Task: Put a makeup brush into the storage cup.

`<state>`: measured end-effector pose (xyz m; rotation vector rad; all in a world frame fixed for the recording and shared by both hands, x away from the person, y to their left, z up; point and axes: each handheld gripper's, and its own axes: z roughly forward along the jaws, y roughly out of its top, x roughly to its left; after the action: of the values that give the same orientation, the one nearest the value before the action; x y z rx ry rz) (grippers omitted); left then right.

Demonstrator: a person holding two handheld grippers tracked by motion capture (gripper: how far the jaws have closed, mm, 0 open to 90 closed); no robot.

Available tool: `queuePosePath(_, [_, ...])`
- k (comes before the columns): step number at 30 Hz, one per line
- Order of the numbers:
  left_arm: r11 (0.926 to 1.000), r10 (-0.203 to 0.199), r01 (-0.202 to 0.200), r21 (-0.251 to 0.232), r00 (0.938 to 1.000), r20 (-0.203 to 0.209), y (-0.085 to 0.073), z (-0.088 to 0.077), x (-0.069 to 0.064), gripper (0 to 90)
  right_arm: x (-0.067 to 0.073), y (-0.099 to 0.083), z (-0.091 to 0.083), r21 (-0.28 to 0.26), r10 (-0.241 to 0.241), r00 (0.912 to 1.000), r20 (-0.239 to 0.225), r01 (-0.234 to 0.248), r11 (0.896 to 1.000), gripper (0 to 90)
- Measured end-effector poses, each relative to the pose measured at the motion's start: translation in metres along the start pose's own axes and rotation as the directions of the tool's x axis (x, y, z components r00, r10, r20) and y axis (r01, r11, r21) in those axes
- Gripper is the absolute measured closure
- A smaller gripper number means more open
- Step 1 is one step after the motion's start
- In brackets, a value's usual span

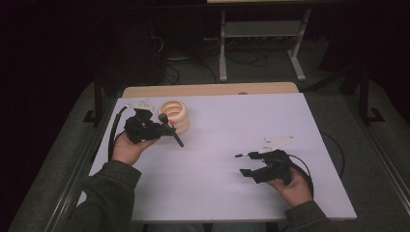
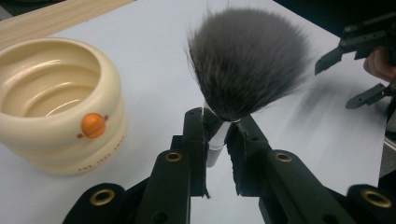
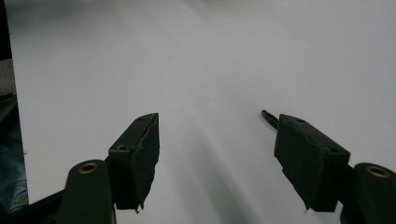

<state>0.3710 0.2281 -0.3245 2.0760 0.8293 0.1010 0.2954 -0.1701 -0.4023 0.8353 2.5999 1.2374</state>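
Observation:
My left gripper (image 1: 167, 127) is shut on a makeup brush (image 2: 247, 60) with a fluffy grey head, its pads clamped on the white neck just under the bristles. In the high view the brush (image 1: 164, 118) is held above the table, its dark handle slanting down to the right. A cream ribbed bowl (image 1: 175, 113) with an orange knob stands right behind it, also at the left as the bowl (image 2: 56, 102) in the left gripper view. My right gripper (image 1: 245, 163) stands open low over the front right, nothing between its jaws. A thin spiral-tipped wand (image 3: 269, 117) lies by one jaw.
The white table top (image 1: 217, 125) has a wooden strip (image 1: 208, 89) along its far edge. Beyond it are a dark floor, cables and a metal desk frame (image 1: 261, 34). The right gripper (image 2: 338, 81) appears at the far right of the left gripper view.

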Motion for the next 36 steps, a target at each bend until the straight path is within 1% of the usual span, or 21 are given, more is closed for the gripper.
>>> queuePosePath(1, [1.0000, 0.000, 0.000, 0.001, 1.0000, -0.004, 0.002, -0.001, 0.002, 77.2, -0.001, -0.001, -0.001, -0.001, -0.008, 1.0000, 0.003, 0.008, 1.000, 30.1])
queuePosePath(2, [1.0000, -0.007, 0.007, -0.006, 1.0000, -0.002, 0.003, -0.002, 0.003, 77.2, 0.000, -0.001, -0.002, -0.001, 0.001, 1.0000, 0.006, -0.001, 1.000, 30.1])
queuePosePath(5, [0.9998, -0.016, 0.016, -0.015, 0.9999, 0.001, 0.006, -0.006, 0.006, 77.2, -0.002, -0.002, -0.003, -0.003, -0.002, 1.0000, 0.008, 0.002, 1.000, 30.1])
queuePosePath(6, [0.9993, -0.031, 0.031, -0.021, 0.9995, 0.005, 0.011, -0.010, 0.010, 77.2, -0.002, -0.003, -0.003, -0.002, 0.001, 1.0000, 0.008, -0.001, 1.000, 30.0])
queuePosePath(7, [0.9985, -0.045, 0.046, -0.031, 0.9987, 0.023, 0.014, -0.012, 0.011, 77.2, -0.003, -0.004, -0.005, -0.003, 0.003, 0.9999, 0.013, -0.003, 1.000, 30.1])
queuePosePath(8, [0.9985, -0.045, 0.046, -0.031, 0.9987, 0.023, 0.014, -0.012, 0.011, 77.3, -0.003, -0.004, -0.005, -0.003, 0.003, 0.9999, 0.013, -0.003, 1.000, 30.1])
queuePosePath(9, [0.9982, -0.045, 0.046, -0.039, 0.9988, 0.018, 0.019, -0.016, 0.011, 77.3, -0.003, -0.004, -0.006, 0.000, 0.009, 0.9998, 0.017, -0.009, 1.000, 30.1])
queuePosePath(11, [0.9991, -0.032, 0.031, -0.030, 0.9995, -0.007, 0.027, -0.019, 0.011, 77.3, -0.004, -0.005, -0.007, -0.008, 0.005, 0.9998, 0.022, -0.005, 1.000, 30.1])
queuePosePath(14, [0.9990, -0.027, 0.027, -0.036, 0.9995, -0.016, 0.038, -0.023, 0.014, 77.3, -0.005, -0.004, -0.009, -0.013, 0.015, 0.9996, 0.024, -0.015, 1.000, 30.0])
queuePosePath(16, [0.9982, -0.038, 0.037, -0.046, 0.9991, -0.016, 0.046, -0.026, 0.017, 77.3, -0.005, -0.004, -0.010, -0.018, 0.012, 0.9996, 0.026, -0.012, 1.000, 30.0])
queuePosePath(18, [0.9979, -0.045, 0.044, -0.046, 0.9986, -0.027, 0.053, -0.027, 0.021, 77.3, -0.006, -0.004, -0.010, -0.022, 0.008, 0.9996, 0.028, -0.007, 1.000, 29.7])
queuePosePath(21, [0.9986, -0.043, 0.041, -0.034, 0.9973, -0.059, 0.062, -0.027, 0.027, 77.3, -0.007, -0.005, -0.010, -0.023, 0.011, 0.9996, 0.027, -0.010, 1.000, 29.6])
queuePosePath(22, [0.9985, -0.048, 0.046, -0.030, 0.9968, -0.063, 0.065, -0.026, 0.029, 77.3, -0.007, -0.005, -0.010, -0.023, 0.009, 0.9996, 0.026, -0.009, 1.000, 29.6])
queuePosePath(25, [0.9984, -0.056, 0.055, -0.015, 0.9948, -0.085, 0.071, -0.024, 0.034, 77.3, -0.006, -0.004, -0.010, -0.022, 0.008, 0.9996, 0.027, -0.007, 1.000, 29.5])
queuePosePath(27, [0.9986, -0.054, 0.054, -0.002, 0.9933, -0.102, 0.075, -0.023, 0.037, 77.3, -0.005, -0.003, -0.011, -0.024, 0.003, 0.9996, 0.030, -0.002, 1.000, 29.3])
queuePosePath(29, [0.9982, -0.059, 0.060, 0.000, 0.9920, -0.111, 0.078, -0.022, 0.040, 77.3, -0.005, -0.003, -0.011, -0.023, 0.004, 0.9995, 0.032, -0.003, 1.000, 29.2])
queuePosePath(31, [0.9978, -0.067, 0.066, -0.011, 0.9871, -0.145, 0.083, -0.023, 0.043, 77.3, -0.006, -0.003, -0.012, -0.029, 0.003, 0.9995, 0.033, -0.002, 1.000, 29.1])
queuePosePath(32, [0.9972, -0.074, 0.072, -0.021, 0.9857, -0.151, 0.084, -0.023, 0.044, 77.3, -0.007, -0.003, -0.012, -0.031, 0.003, 0.9994, 0.034, -0.002, 1.000, 29.2])
queuePosePath(34, [0.9966, -0.081, 0.076, -0.031, 0.9809, -0.177, 0.088, -0.024, 0.047, 77.4, -0.007, -0.003, -0.012, -0.034, 0.005, 0.9994, 0.034, -0.004, 0.999, 29.2])
queuePosePath(36, [0.9953, -0.093, 0.087, -0.043, 0.9785, -0.184, 0.091, -0.025, 0.050, 77.3, -0.007, -0.003, -0.013, -0.034, 0.007, 0.9994, 0.033, -0.006, 0.999, 29.2])
